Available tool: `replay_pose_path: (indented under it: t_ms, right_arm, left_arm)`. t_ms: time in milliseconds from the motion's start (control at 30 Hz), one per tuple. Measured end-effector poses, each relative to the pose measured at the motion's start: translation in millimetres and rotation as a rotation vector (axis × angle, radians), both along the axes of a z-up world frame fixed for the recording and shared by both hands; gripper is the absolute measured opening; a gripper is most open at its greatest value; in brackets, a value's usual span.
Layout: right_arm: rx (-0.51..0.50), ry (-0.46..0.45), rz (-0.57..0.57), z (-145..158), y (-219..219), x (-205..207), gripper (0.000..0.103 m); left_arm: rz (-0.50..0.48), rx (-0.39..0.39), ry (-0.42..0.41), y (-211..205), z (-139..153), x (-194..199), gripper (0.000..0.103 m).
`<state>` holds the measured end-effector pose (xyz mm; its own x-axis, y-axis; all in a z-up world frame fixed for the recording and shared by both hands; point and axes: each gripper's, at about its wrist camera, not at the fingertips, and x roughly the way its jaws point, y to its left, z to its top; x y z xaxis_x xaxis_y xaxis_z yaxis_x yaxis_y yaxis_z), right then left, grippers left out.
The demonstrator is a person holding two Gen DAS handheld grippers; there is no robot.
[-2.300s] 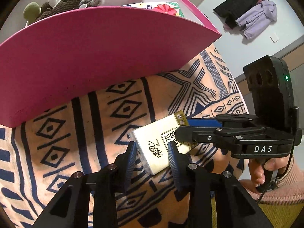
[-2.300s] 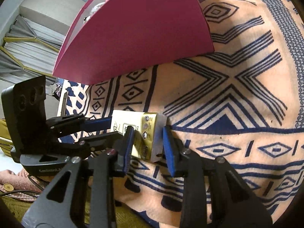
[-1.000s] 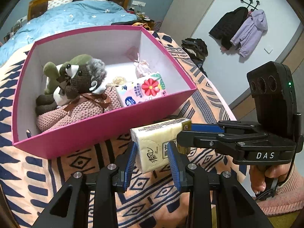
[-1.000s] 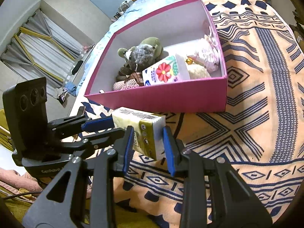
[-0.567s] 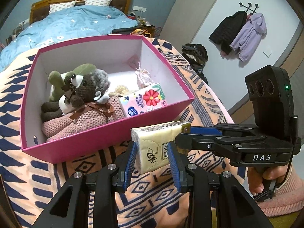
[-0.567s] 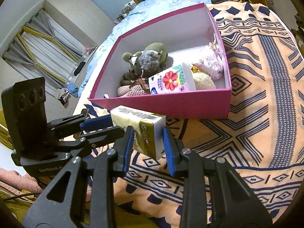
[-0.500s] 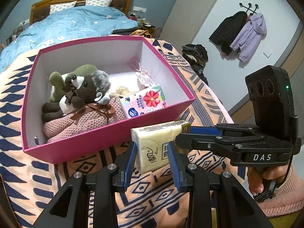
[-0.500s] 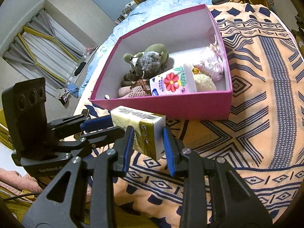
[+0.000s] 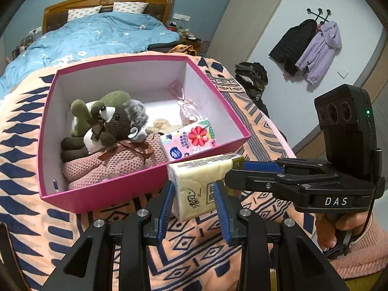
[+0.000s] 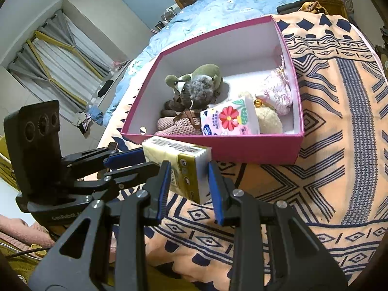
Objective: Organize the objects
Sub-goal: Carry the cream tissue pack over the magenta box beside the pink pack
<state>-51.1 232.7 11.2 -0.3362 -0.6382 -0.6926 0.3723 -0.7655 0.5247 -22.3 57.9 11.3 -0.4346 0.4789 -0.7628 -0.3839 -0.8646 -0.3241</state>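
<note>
A cream and gold tissue pack (image 9: 201,186) (image 10: 186,167) hangs in the air just in front of the pink box (image 9: 135,184) (image 10: 242,148). Both grippers grip it. My left gripper (image 9: 194,198) is shut on its near end, and my right gripper (image 10: 188,179) is shut on its gold end, coming in from the right in the left wrist view. Inside the box lie a brown knitted plush toy (image 9: 116,126) (image 10: 194,94), a green plush (image 9: 84,114), a floral tissue pack (image 9: 191,138) (image 10: 230,120), a cream fluffy ball (image 10: 269,120) and a pink wrapped bag (image 9: 188,111) (image 10: 276,94).
The box rests on an orange blanket with dark blue patterns (image 9: 218,254) (image 10: 339,145). Behind it is a bed with a blue duvet (image 9: 92,38). Jackets hang on a wall hook (image 9: 312,46), and clothes lie piled on the floor (image 9: 252,75). Curtains (image 10: 60,55) are at the left.
Both grippers lifted the tissue pack off the blanket, up to the level of the box rim. Over the last second the view tipped slightly, showing more of the box's inside.
</note>
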Motion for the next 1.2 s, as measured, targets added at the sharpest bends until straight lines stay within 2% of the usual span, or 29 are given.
replay_pose_path:
  t_ms: [1200]
  right_arm:
    - [-0.004, 0.060, 0.023, 17, -16, -15, 0.034]
  left_arm:
    - [0.046, 0.008, 0.036, -13, 11, -12, 0.033]
